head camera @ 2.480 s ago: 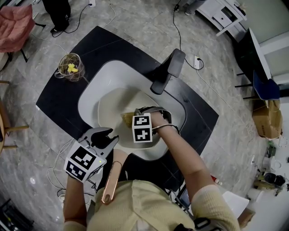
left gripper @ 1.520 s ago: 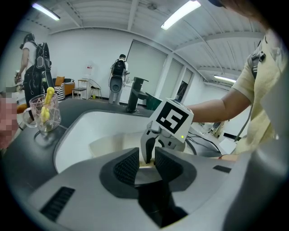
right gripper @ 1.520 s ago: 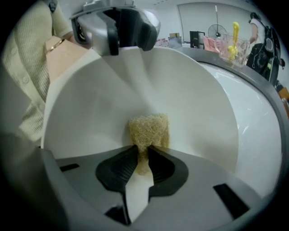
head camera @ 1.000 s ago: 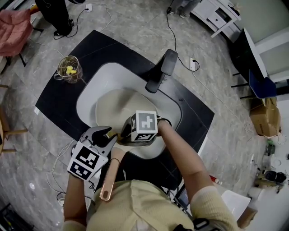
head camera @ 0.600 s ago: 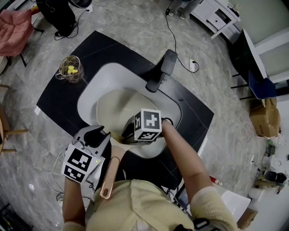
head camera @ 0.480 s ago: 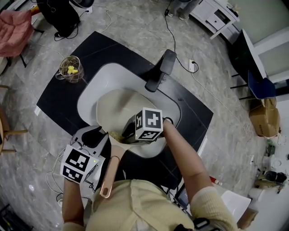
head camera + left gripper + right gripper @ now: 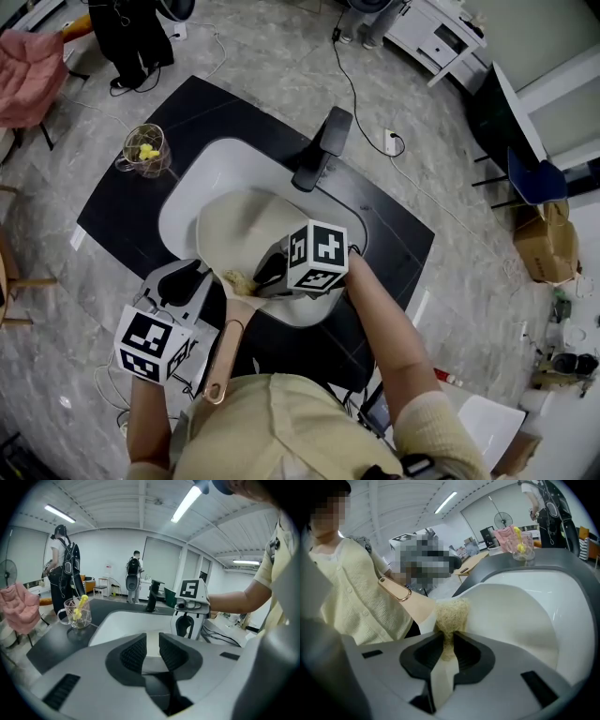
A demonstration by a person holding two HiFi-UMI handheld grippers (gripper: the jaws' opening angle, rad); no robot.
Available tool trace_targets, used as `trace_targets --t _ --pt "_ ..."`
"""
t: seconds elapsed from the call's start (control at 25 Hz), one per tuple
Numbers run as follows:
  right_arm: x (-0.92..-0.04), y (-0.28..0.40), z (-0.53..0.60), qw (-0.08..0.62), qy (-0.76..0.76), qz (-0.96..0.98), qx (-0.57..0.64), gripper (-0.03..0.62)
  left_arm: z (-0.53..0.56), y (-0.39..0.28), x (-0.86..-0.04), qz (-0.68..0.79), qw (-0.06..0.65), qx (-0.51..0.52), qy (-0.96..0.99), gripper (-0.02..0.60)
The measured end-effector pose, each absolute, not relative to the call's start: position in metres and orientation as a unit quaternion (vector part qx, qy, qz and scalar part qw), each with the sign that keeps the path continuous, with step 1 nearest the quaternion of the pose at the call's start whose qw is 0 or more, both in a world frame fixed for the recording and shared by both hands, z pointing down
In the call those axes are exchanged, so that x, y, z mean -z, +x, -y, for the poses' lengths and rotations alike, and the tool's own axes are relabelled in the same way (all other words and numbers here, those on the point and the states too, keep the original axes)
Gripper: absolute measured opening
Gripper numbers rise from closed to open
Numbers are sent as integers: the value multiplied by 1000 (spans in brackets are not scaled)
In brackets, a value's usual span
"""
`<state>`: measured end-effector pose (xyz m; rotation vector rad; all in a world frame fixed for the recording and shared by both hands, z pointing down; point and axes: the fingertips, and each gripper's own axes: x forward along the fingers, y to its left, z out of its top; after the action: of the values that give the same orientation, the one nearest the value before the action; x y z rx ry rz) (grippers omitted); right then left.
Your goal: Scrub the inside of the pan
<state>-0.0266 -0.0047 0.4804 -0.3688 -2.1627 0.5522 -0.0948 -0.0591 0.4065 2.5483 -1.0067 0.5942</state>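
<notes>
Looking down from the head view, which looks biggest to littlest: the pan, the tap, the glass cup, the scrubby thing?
1. The pan, by far.
2 and 3. The tap and the glass cup look about alike: one longer, one rounder.
4. The scrubby thing, only a small tuft showing.

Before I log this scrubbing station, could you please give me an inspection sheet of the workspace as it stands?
Surface: black countertop with a white sink set in it; black faucet behind.
Job's things: cream-lined pan in the sink, its copper-coloured handle toward the person; fibrous scrubber at the pan's rim by the handle.
Clutter: glass mug holding something yellow, on the countertop.
Grippers: right gripper shut on the scrubber; left gripper slightly open, empty, beside the pan.
Cables: black cable across the floor to a socket block.
Surroundings: pink cloth, cardboard box, a person standing.
</notes>
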Motion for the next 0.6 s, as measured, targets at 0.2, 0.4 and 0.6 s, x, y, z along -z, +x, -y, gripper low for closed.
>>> trace_targets --t 0.2,0.4,0.6 --pt "-466 -25 8 408 -110 881 -210 80 58 -93 -397 359 162 -202 897 74" --pt "-456 -19 9 398 -69 894 -195 80 53 -92 -395 362 165 -214 892 74" --pt "-440 -14 12 371 -24 909 -189 80 49 -95 -389 365 171 -209 891 74"
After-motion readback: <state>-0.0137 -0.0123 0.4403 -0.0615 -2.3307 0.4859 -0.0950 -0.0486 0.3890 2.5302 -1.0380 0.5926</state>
